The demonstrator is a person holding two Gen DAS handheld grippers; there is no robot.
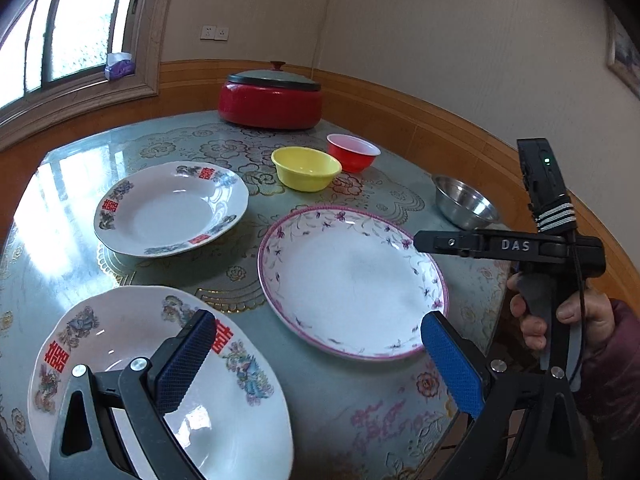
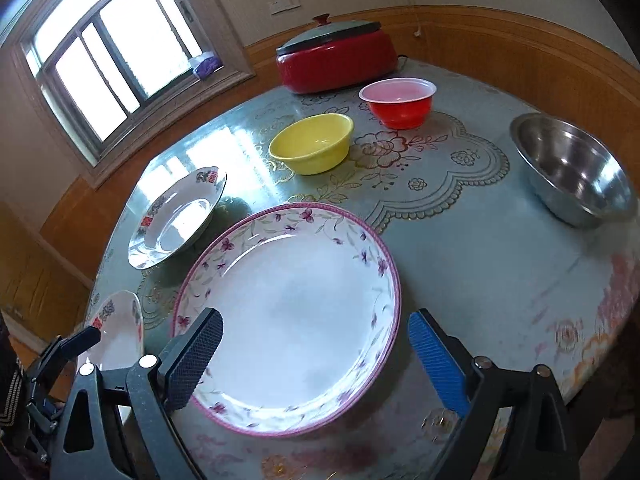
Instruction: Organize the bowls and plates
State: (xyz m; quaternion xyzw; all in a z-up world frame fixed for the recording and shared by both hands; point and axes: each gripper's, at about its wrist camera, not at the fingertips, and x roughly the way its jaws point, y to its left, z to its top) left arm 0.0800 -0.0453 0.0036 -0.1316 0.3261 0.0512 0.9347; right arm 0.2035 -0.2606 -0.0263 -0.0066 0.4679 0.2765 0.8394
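Right gripper (image 2: 316, 354): jaws spread wide, nothing gripped. The pink-rimmed plate (image 2: 292, 316) sits lower centre of the right wrist view, its near edge between the two pads. The black left pad overlaps the plate's near-left rim in the picture; the blue right pad is just off the plate's right edge, over bare table (image 2: 480, 264). Can't tell if either pad touches.

Left gripper (image 1: 320, 360): jaws also wide, empty. The near double-happiness plate (image 1: 120, 360) fills the lower left of the left wrist view, with the black pad in front of its rim. The blue pad sits beside the pink-rimmed plate's near-right edge. Contact not clear there either.

Around:
- second double-happiness plate (image 1: 168, 212) at mid left, well apart from both jaws
- yellow bowl (image 2: 312, 144) upper centre, red bowl (image 2: 400, 102) just behind and right of it, close together
- steel bowl (image 2: 572, 168) at right edge of the frame, alone
- red lidded pot (image 2: 336, 60) at the far table edge under the wall
- window (image 2: 112, 52) upper left

Nothing stands between the right jaws and the pink-rimmed plate.

Hidden or cut off: in the right wrist view the near double-happiness plate shows only as a sliver at lower left, behind the left gripper's body. In the left wrist view the right gripper's handle and a hand (image 1: 568, 320) holding it cover the right edge. Fisheye bends the table rim.
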